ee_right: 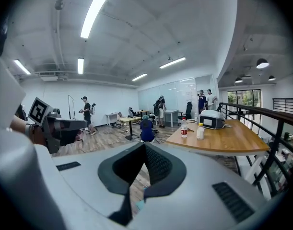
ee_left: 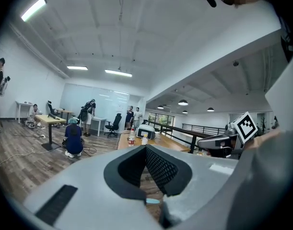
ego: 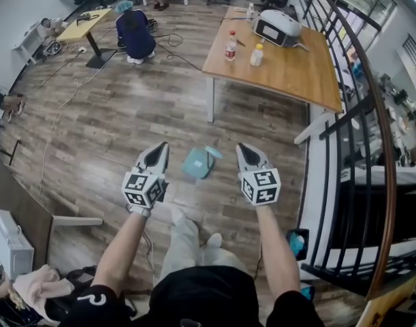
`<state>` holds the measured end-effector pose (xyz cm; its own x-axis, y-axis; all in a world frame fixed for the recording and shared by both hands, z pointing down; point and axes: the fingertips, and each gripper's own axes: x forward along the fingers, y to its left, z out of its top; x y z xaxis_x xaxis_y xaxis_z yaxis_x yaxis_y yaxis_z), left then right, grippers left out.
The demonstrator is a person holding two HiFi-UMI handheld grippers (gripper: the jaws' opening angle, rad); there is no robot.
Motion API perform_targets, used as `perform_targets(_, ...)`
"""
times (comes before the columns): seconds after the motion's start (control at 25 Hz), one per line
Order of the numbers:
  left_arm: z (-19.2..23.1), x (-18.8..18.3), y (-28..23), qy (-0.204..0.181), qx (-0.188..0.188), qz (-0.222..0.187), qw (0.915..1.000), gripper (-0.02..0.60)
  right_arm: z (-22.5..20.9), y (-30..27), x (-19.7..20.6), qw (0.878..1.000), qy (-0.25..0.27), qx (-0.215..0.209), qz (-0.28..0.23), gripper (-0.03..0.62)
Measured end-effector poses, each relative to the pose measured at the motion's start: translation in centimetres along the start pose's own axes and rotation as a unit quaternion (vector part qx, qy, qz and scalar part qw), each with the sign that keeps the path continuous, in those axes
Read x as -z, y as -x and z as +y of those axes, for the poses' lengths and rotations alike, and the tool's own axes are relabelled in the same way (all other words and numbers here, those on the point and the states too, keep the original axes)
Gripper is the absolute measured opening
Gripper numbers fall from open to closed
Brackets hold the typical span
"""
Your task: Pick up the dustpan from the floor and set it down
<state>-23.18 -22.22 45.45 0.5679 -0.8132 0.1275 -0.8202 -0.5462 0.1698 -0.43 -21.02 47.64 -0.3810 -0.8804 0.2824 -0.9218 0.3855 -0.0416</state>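
Approaching looks the step in hand; the dustpan (ego: 197, 162) lies on the floor (ego: 126, 114) just beyond and between the left gripper (ego: 160, 150) and right gripper (ego: 244, 150), both closed, empty; next, one should open and descend.

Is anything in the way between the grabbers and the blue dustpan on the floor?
Nothing visible is. The dustpan lies on open wooden floor, showing between the tips of the left gripper and the right gripper. The table stands farther off, beyond it.
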Motion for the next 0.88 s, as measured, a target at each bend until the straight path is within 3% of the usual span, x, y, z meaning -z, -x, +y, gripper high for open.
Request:
perform_targets(0.4,4.3,4.7,-2.5,-0.002,-0.011,-0.002,0.9999,-0.002,0.9,-6.4,4.3,0.999,0.022,-0.035,0.013,-0.003)
perform_targets(0.8,6.9,11.4,-4.9,0.001,0.007,0.011,0.9999,-0.002,2.1,-12.7,11.1,0.996,0.051,-0.069,0.035,-0.001)
perform_targets(0.88,7.4,13.1,-6.0,-0.001,0.01,0.015,0.9998,-0.002,2.0,-14.4,13.2,0.995,0.052,-0.078,0.045,0.064)
